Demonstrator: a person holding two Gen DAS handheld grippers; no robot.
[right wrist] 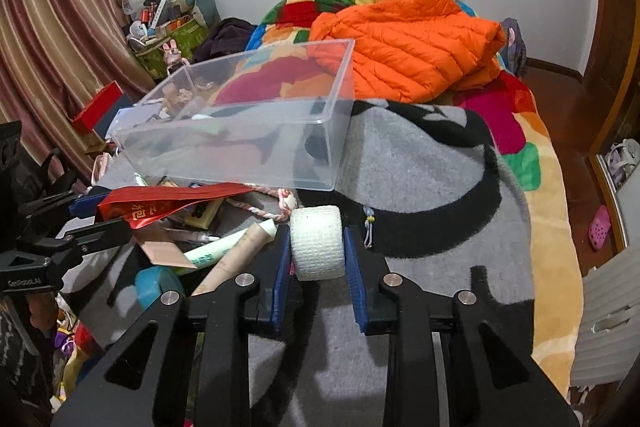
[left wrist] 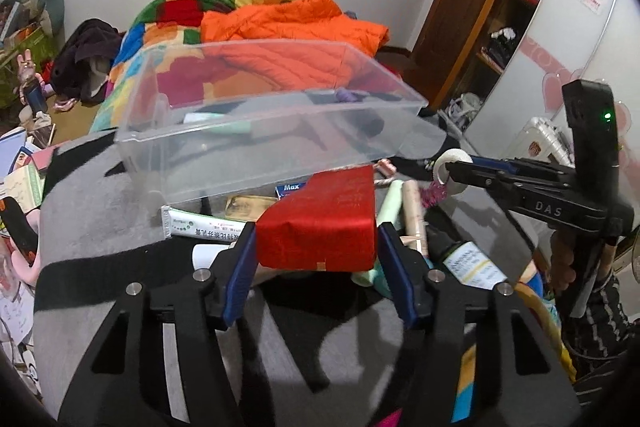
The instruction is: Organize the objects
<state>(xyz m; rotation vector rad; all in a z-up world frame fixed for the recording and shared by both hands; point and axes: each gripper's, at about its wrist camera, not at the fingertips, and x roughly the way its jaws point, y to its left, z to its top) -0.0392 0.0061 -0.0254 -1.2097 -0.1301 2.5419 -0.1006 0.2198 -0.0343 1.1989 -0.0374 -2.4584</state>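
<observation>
- The left gripper (left wrist: 316, 263) holds a red packet (left wrist: 320, 223) squeezed between its two blue fingers (left wrist: 240, 275).
- The packet's long side runs straight ahead, away from the fingers.
- The right gripper (right wrist: 316, 259) holds a white tape roll (right wrist: 317, 242) between its pads, with the roll's round sides against them.
- The clear box (left wrist: 256, 131) sits just ahead of both pairs of fingers and a bit higher, open side up.
- I think both things go forward and up over the near wall.
</observation>
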